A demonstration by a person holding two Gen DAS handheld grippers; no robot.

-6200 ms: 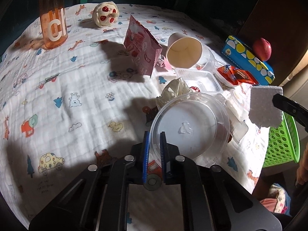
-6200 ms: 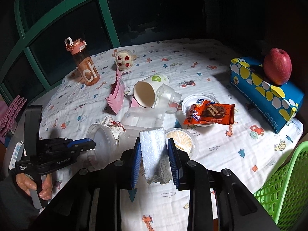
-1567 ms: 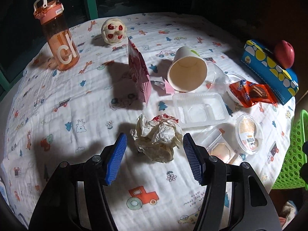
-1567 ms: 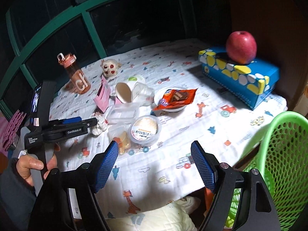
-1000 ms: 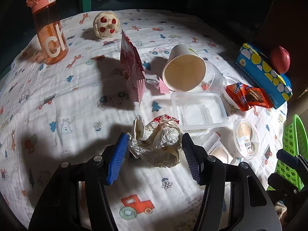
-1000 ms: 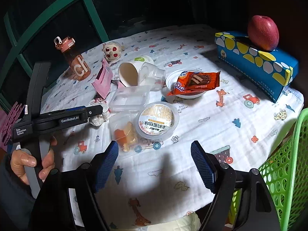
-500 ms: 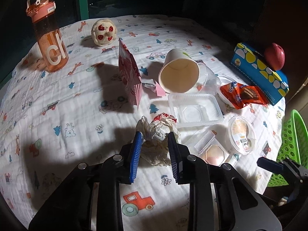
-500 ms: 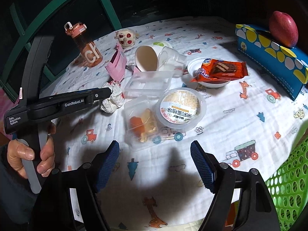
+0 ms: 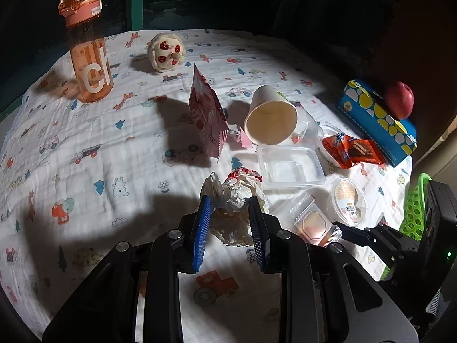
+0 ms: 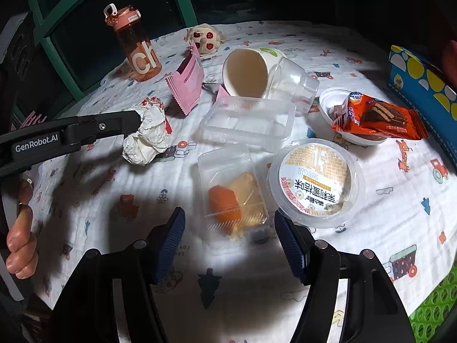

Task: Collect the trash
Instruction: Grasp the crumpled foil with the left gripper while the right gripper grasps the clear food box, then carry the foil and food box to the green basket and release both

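Crumpled white paper wad (image 9: 232, 208) amid empty plastic tubs (image 9: 290, 167)

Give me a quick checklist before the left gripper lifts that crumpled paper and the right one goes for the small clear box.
1. Left gripper closed on the crumpled paper wad, blue pads pressing both sides: ok.
2. Wad free of the clear tray beside it: ok, a gap shows.
3. Right gripper empty, its jaws just been closing and not touching anything: ok.
4. Small clear box with orange contents lined up between the right fingers: ok.
5. Round lidded cup clear of the right finger: not ok, it lies against the box.
6. Green basket within view for the drop: ok.
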